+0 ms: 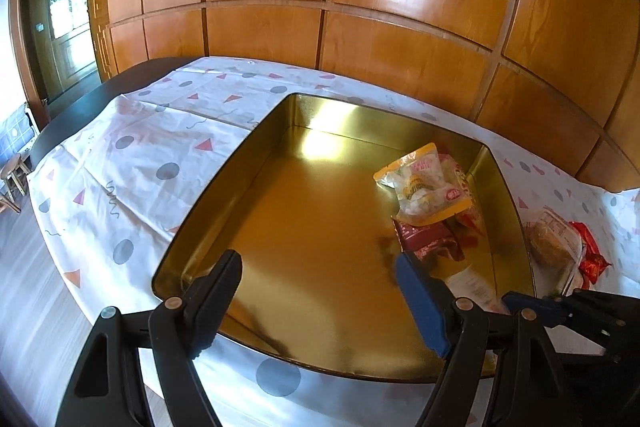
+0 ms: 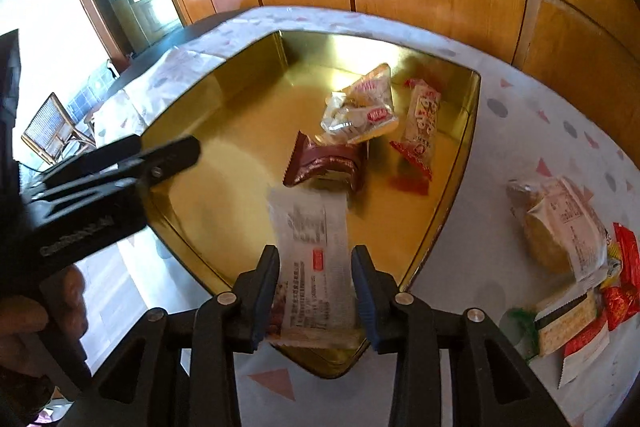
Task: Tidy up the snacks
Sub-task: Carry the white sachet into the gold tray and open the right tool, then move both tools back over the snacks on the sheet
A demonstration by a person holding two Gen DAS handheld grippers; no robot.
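A gold tin box (image 1: 248, 163) (image 2: 192, 99) sits on the patterned tablecloth. Inside lie a yellow-white snack pack (image 1: 424, 187) (image 2: 362, 111), a maroon pack (image 1: 430, 243) (image 2: 326, 163) and a red-white pack (image 2: 420, 123). My right gripper (image 2: 315, 277) is shut on a white printed snack packet (image 2: 310, 251) and holds it over the box's near corner; the packet also shows in the left wrist view (image 1: 470, 281). My left gripper (image 1: 318, 291) is open and empty over the box's near edge. It also shows in the right wrist view (image 2: 168, 159).
Several loose snacks lie on the cloth right of the box: a clear-wrapped pastry (image 2: 556, 223) (image 1: 550, 239), red packs (image 2: 624, 275) and a cracker pack (image 2: 564, 323). A wood-panelled wall stands close behind the table. The table's dark edge (image 1: 80, 107) curves at left.
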